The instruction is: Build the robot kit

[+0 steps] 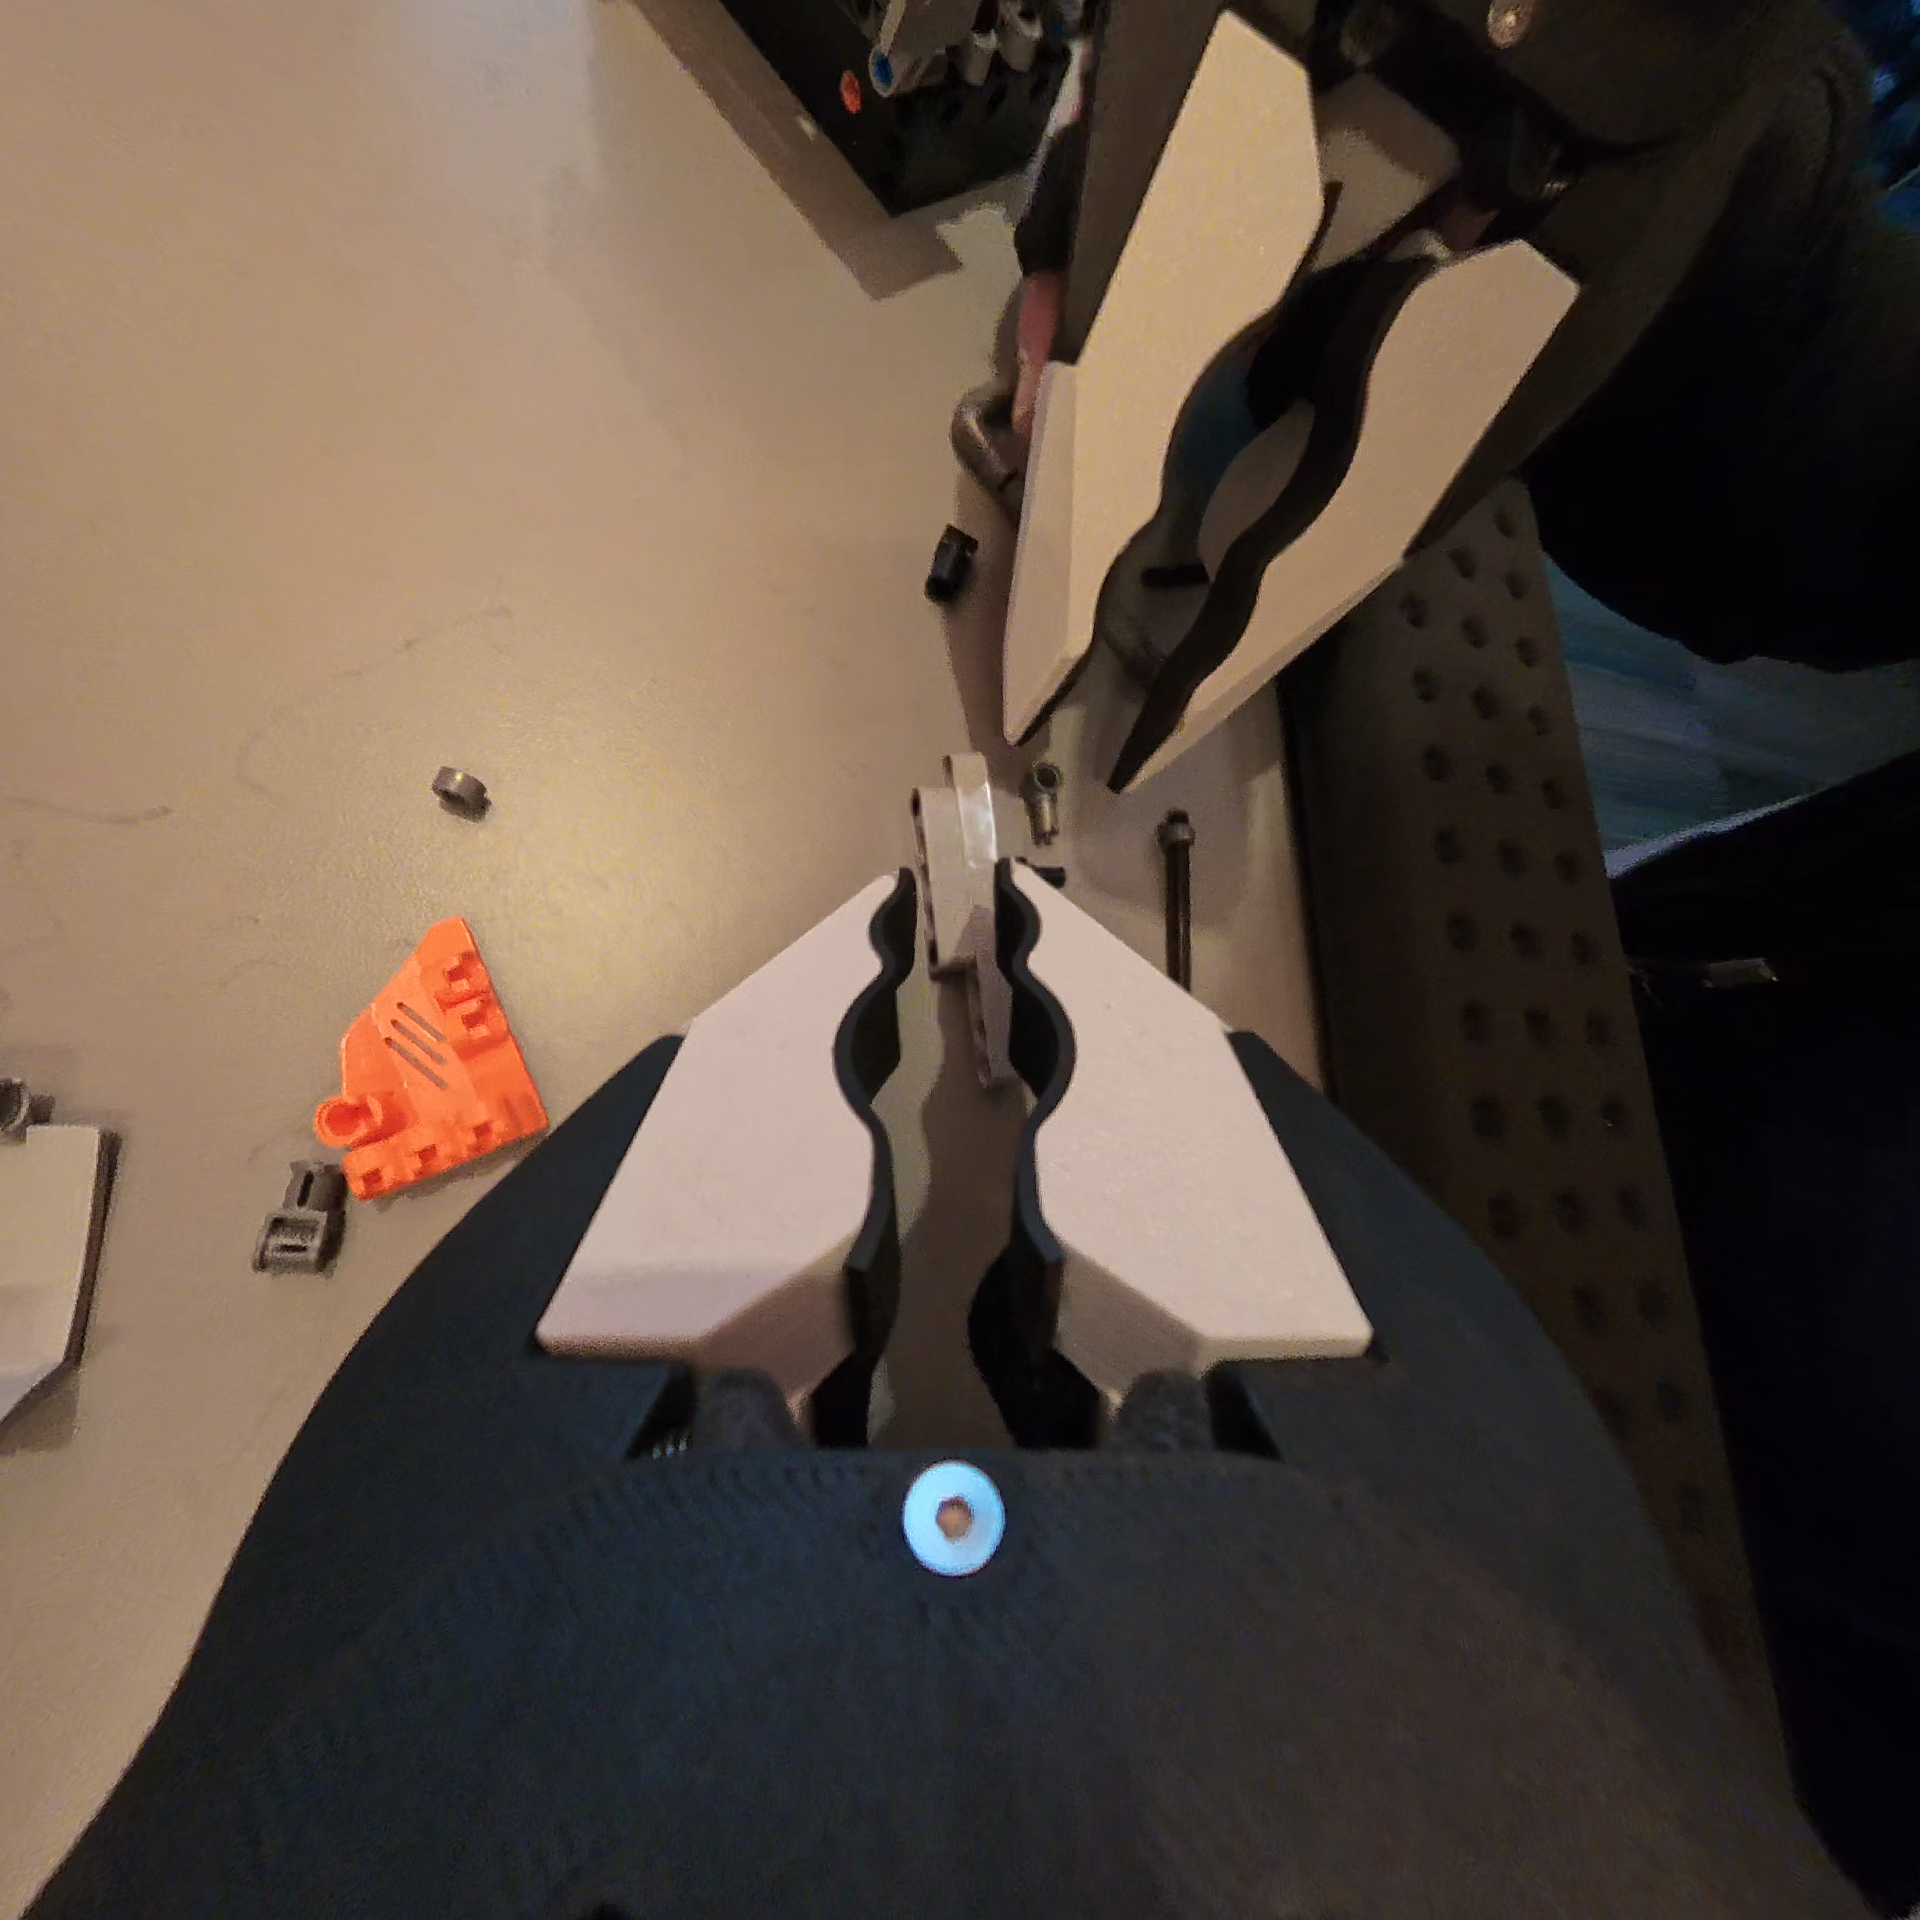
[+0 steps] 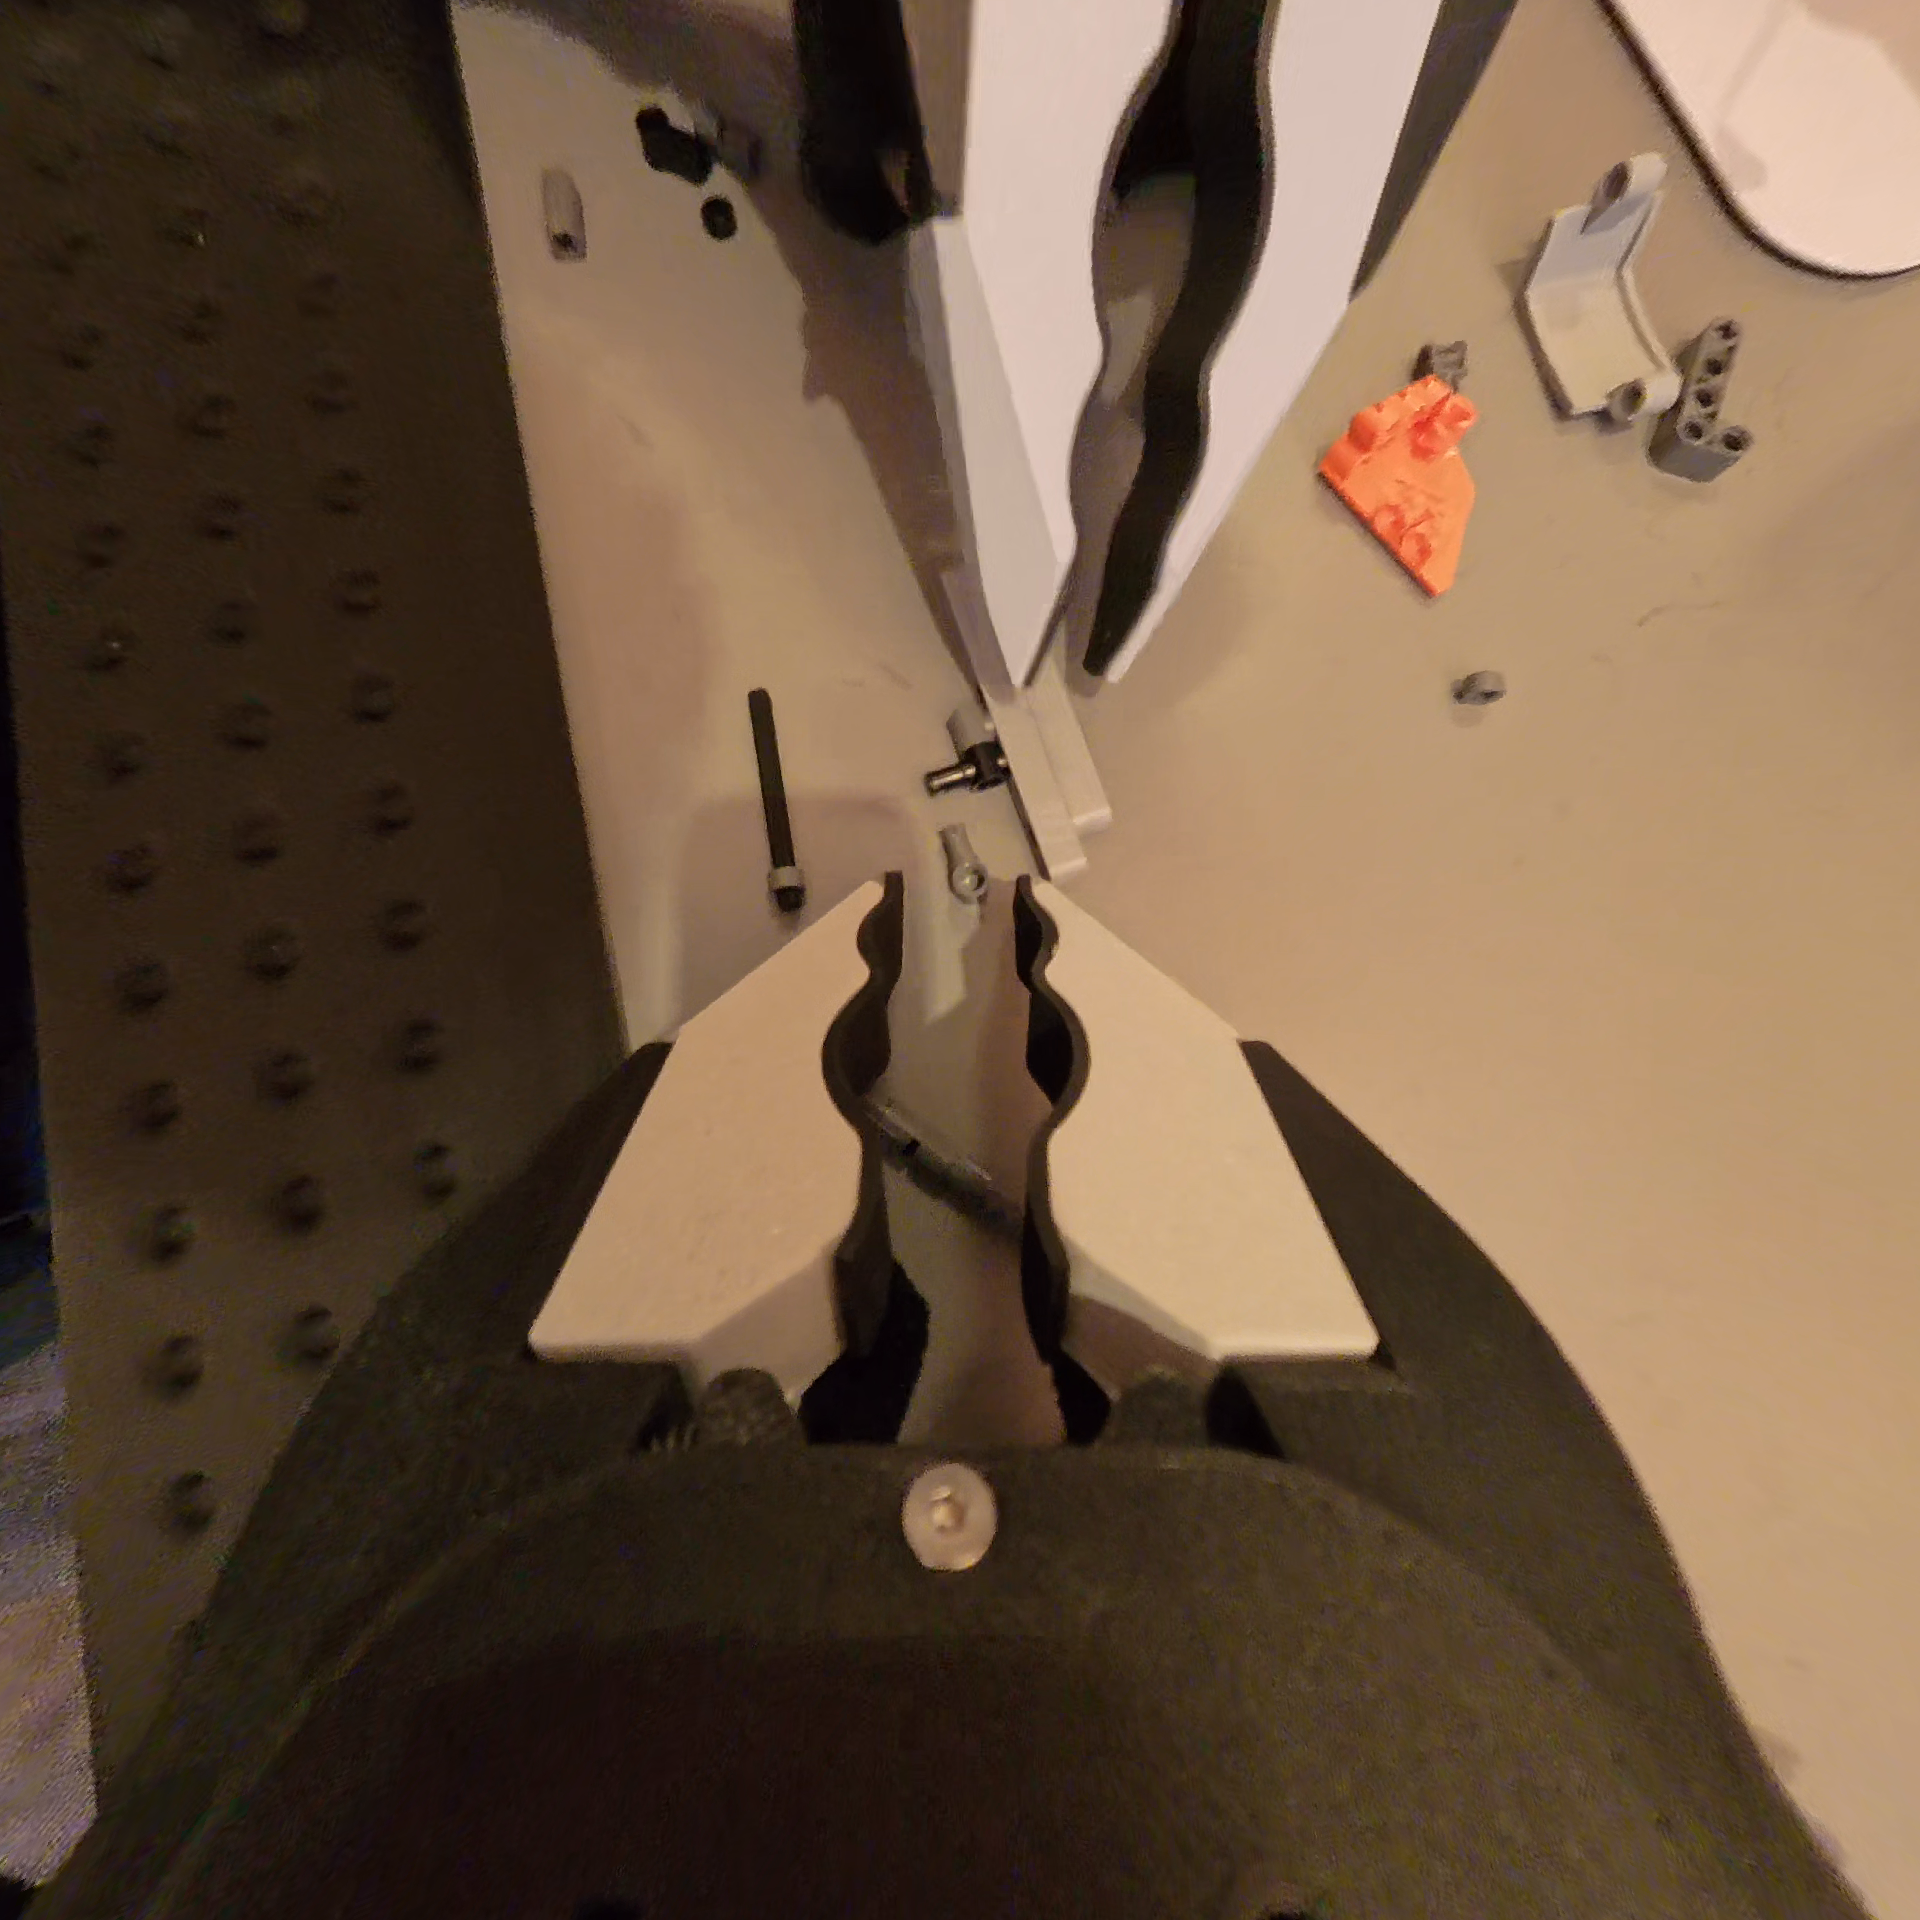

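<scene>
My left gripper (image 1: 956, 894) is shut on a light grey curved panel piece (image 1: 961, 883), held upright above the beige table (image 1: 416, 416). In the right wrist view the left gripper (image 2: 1070, 665) comes down from the top with the panel (image 2: 1055, 790) hanging from its tips; a black pin on a grey connector (image 2: 961, 769) sticks out of the panel's side. My right gripper (image 2: 956, 894) faces it, jaws a little apart and empty, tips just short of the panel. A small grey pin connector (image 2: 964, 862) lies just ahead of its tips. A thin dark rod (image 2: 940, 1164) shows through its gap.
A black axle (image 2: 774, 800) lies near a dark studded strip (image 2: 260, 727) along the table edge. An orange panel (image 1: 431, 1060), a grey ring (image 1: 460, 792) and a dark connector (image 1: 301, 1221) lie to the left. A grey curved panel with an angled beam (image 2: 1590, 301) lies farther off. A black parts box (image 1: 914, 104) stands beyond. The tips of one gripper are about 4 cm away from the tips of the other. My left gripper's tips are some 11 cm from the dark connector (image 1: 301, 1221). It is also in sight in the right wrist view (image 2: 1446, 358).
</scene>
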Available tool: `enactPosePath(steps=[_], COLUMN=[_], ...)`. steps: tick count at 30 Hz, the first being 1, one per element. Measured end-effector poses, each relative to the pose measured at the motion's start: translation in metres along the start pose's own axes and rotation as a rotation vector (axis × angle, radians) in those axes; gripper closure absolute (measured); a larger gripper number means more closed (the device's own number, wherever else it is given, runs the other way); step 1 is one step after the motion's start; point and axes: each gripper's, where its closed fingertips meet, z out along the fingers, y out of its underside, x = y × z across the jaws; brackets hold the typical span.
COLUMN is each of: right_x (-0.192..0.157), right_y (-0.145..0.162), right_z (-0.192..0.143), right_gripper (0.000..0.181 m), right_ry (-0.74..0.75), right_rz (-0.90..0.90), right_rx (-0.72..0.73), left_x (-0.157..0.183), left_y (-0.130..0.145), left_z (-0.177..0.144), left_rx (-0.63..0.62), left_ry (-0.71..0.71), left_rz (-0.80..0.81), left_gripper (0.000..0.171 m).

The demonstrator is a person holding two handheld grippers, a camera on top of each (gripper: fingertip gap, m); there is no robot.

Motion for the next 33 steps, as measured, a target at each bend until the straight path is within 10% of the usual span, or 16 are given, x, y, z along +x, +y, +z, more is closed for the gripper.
enactPosePath(steps=[20,33], right_x=[-0.005,-0.081], right_y=[-0.006,-0.021], right_z=[-0.002,-0.024], right_gripper=[0.177,0.177], right_ry=[-0.018,-0.069], right_rz=[0.004,0.098], right_rx=[0.018,0.051], left_x=[0.02,0.119], left_y=[0.025,0.048], left_z=[0.0,-0.02], left_rx=[-0.079,-0.089], left_ry=[-0.075,-0.18], left_rz=[-0.007,-0.202], left_gripper=[0.157,0.157])
